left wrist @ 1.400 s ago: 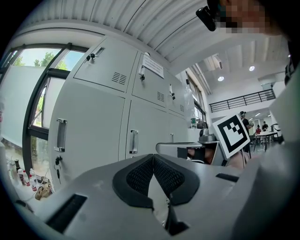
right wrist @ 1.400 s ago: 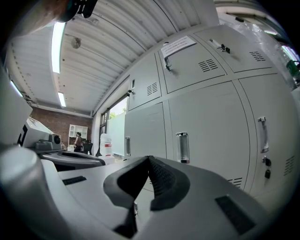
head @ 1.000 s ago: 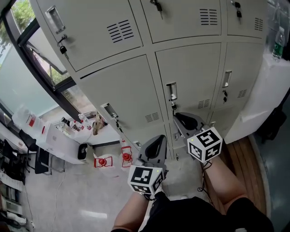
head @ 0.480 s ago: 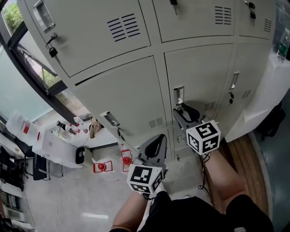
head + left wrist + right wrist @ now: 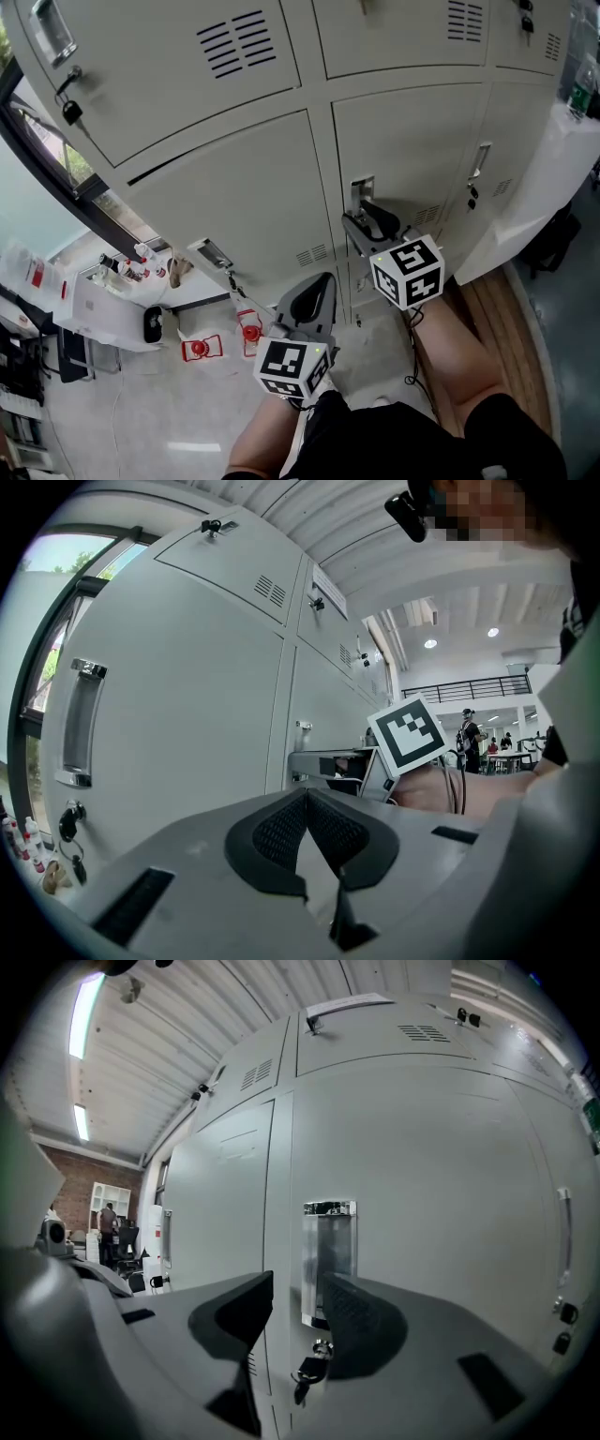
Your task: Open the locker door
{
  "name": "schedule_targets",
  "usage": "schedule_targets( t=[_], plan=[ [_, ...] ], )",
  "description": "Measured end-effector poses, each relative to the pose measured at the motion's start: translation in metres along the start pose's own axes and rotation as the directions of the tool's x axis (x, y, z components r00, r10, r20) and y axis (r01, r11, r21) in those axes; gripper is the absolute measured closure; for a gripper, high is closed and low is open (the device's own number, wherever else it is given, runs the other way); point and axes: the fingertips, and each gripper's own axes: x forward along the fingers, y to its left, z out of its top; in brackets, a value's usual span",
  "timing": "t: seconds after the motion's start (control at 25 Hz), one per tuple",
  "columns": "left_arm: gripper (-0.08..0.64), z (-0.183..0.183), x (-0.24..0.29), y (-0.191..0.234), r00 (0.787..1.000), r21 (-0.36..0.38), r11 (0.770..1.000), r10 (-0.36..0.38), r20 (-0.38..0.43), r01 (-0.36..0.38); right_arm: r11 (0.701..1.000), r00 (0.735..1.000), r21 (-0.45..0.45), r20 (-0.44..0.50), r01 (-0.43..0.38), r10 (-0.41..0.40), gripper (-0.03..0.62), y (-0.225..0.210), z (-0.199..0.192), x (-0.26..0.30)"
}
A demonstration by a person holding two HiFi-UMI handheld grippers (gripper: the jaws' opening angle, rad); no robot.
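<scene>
Grey lockers (image 5: 253,187), doors shut; right hand-held gripper (image 5: 298,1284) just opened, empty, before chrome handle (image 5: 328,1251); left hand-held gripper (image 5: 307,795) seemingly closed.

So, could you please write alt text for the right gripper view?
The right gripper, its jaws just opened wide, frames the chrome handle of a grey locker door, ungripped, with a key in the lock below.

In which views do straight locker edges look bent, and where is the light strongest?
Both gripper views: strong fisheye, black corners, locker doors bulge. Left gripper view: window glares at left. Right gripper view: ceiling lamp glares. Head view: even light, milder bending.
</scene>
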Motion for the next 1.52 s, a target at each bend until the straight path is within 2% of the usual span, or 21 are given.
schedule_targets(
  t=[0.36, 0.52, 0.84, 1.52],
  plan=[
    [0.543, 0.002, -0.002, 0.008, 1.0, 0.001, 1.0, 0.007, 0.012, -0.007, 1.0, 1.0, 0.016, -0.024, -0.009, 0.009, 0.373, 0.003, -0.003, 0.013],
    [0.543, 0.005, -0.004, 0.009, 1.0, -0.003, 1.0, 0.007, 0.023, -0.006, 1.0, 1.0, 0.021, -0.03, 0.008, -0.007, 0.41, -0.001, -0.003, 0.012],
    [0.543, 0.006, -0.004, 0.008, 0.999, -0.007, 1.0, 0.002, 0.033, -0.002, 1.0, 0.999, -0.003, -0.031, 0.028, -0.028, 0.419, 0.001, -0.003, 0.007],
    [0.543, 0.019, -0.023, -0.036, 0.999, 0.018, 1.0, 0.009, 0.048, -0.009, 1.0, 0.999, -0.007, -0.036, -0.004, 0.004, 0.425, 0.012, -0.01, -0.046]
  ],
)
